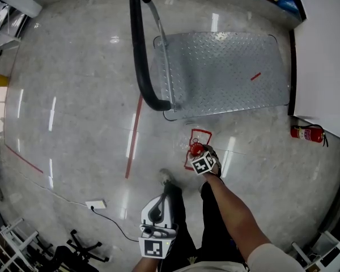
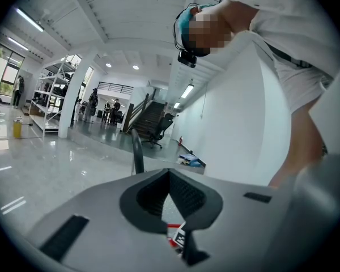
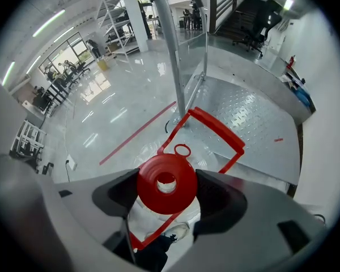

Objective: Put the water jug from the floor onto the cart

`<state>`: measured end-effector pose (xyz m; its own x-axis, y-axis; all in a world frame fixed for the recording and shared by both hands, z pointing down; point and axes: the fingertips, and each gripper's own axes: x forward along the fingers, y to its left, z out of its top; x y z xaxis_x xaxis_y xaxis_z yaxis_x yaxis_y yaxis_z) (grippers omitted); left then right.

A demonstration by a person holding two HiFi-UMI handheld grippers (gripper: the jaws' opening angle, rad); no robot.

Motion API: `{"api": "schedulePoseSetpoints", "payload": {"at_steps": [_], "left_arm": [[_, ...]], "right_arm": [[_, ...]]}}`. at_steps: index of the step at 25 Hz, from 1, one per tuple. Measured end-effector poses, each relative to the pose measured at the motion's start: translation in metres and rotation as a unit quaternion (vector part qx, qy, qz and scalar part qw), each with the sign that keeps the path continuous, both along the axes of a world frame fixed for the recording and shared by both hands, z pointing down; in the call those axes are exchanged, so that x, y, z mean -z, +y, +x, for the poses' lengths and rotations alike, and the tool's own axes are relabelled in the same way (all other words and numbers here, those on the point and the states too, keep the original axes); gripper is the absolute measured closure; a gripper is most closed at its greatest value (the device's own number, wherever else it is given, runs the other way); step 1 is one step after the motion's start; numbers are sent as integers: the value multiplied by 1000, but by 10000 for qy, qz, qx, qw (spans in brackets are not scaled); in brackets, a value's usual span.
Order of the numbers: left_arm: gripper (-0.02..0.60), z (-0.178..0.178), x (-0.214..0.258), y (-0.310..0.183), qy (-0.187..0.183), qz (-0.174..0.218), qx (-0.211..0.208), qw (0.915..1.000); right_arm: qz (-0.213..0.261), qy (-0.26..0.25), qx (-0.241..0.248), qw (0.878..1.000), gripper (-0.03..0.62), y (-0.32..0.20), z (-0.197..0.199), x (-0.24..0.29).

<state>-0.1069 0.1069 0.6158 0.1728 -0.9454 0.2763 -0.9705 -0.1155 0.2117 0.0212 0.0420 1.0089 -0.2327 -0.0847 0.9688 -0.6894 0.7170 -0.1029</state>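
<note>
Jug cap (image 3: 180, 195) between right gripper (image 3: 166, 196) jaws, parted

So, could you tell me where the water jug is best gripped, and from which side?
Probably at the red cap, from straight above: the water jug stands upright on the floor, cap facing up, a round part that two jaws can straddle. The right gripper points down, jaws open either side of it.

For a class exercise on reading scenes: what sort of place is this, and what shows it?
Probably a big industrial hall or workshop: a polished floor marked with a red tape line, a cart, and shelving further off.
</note>
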Motion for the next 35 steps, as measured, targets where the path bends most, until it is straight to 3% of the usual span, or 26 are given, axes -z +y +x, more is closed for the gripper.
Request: {"api": "schedulePoseSetpoints", "payload": {"at_steps": [7, 15, 25, 35], "left_arm": [[578, 2, 4, -4, -8, 49, -30, 10000], [578, 5, 52, -24, 25, 623, 103, 9980], [578, 26, 110, -42, 94, 953, -119, 9953], [578, 33, 121, -57, -47, 1065, -223, 9941]], "right_arm": [[-56, -13, 8, 10000, 292, 1, 5, 21], [-1, -62, 78, 10000, 291, -15, 28, 98], [507, -159, 121, 9985, 290, -102, 47, 216], [811, -105, 266, 9963, 290, -189, 48, 227]]}}
